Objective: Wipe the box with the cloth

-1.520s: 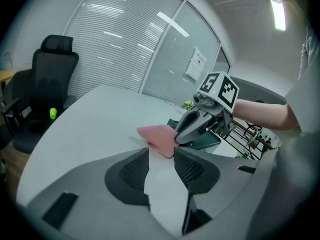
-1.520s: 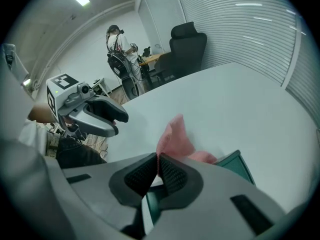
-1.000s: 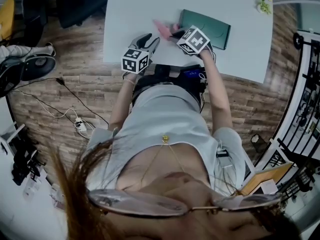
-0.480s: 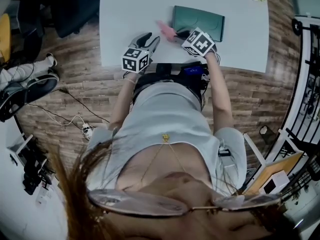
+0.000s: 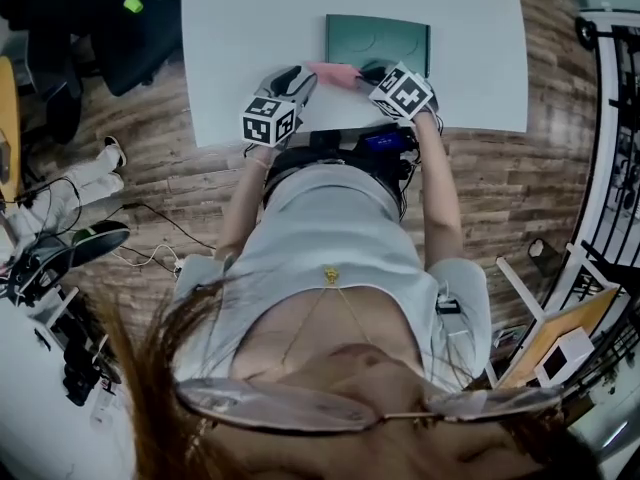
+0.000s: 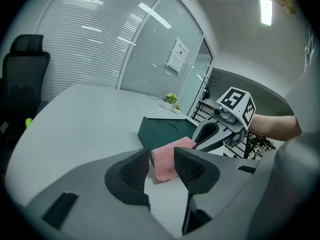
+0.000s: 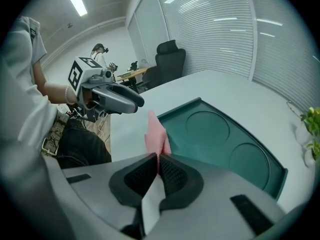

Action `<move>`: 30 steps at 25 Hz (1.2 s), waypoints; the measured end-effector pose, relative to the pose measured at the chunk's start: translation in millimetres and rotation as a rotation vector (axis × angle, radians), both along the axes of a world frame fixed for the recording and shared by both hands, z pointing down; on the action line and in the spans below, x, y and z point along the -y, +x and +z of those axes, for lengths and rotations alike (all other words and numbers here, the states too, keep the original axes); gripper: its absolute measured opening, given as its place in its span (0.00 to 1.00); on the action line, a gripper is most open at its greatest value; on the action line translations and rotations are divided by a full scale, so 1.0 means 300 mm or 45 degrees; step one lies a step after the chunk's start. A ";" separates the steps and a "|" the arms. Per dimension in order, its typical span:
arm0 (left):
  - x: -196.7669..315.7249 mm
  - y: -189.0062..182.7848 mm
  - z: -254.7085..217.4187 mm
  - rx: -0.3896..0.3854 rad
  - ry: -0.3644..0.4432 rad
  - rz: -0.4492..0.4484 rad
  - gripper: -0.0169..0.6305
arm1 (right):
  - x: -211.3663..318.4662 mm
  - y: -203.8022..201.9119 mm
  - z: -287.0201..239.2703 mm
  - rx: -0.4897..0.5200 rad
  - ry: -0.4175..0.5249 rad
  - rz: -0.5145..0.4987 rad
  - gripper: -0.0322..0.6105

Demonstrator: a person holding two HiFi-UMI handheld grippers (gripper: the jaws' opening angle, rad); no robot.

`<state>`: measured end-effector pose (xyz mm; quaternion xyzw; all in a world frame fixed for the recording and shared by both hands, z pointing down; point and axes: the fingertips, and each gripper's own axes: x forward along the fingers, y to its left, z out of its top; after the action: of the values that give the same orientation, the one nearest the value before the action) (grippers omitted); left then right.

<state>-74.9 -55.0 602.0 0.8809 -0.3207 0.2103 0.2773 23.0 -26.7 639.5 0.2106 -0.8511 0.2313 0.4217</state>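
Two claws are in my hands over a pale grey desk (image 5: 250, 28) whose top carries little else. My right claw (image 7: 159, 171) has its jaws pressed together on one end of a pink cloth (image 7: 156, 134), which sticks out past them at the near corner of a flat dark green box with two round hollows in its lid (image 7: 220, 139). That box lies on the desk near the front edge, just beyond my right claw. My left claw (image 6: 162, 171) stands with its jaws well apart, gripping nothing; the cloth's free end shows in the gap beyond them. A small potted plant (image 7: 312, 124) sits at the desk's far corner. Around the desk are a brown wood-plank floor (image 5: 520, 198), a black office chair (image 6: 22, 79) and walls of slatted blinds and glass.
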 end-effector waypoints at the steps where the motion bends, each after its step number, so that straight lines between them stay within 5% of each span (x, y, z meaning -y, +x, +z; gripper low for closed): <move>1: 0.005 0.006 0.000 0.000 0.002 0.006 0.29 | 0.001 0.010 0.003 -0.007 0.002 0.008 0.09; 18: 0.047 0.125 -0.003 0.015 0.014 0.075 0.29 | -0.046 0.255 0.033 -0.095 0.028 0.186 0.09; 30: 0.078 0.146 0.000 0.031 0.020 0.084 0.29 | -0.078 0.483 0.048 -0.152 0.022 0.439 0.09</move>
<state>-31.0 -78.5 601.9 0.8906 -0.2964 0.2275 0.2594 168.0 -3.3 653.9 0.3701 -0.7779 0.2800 0.4237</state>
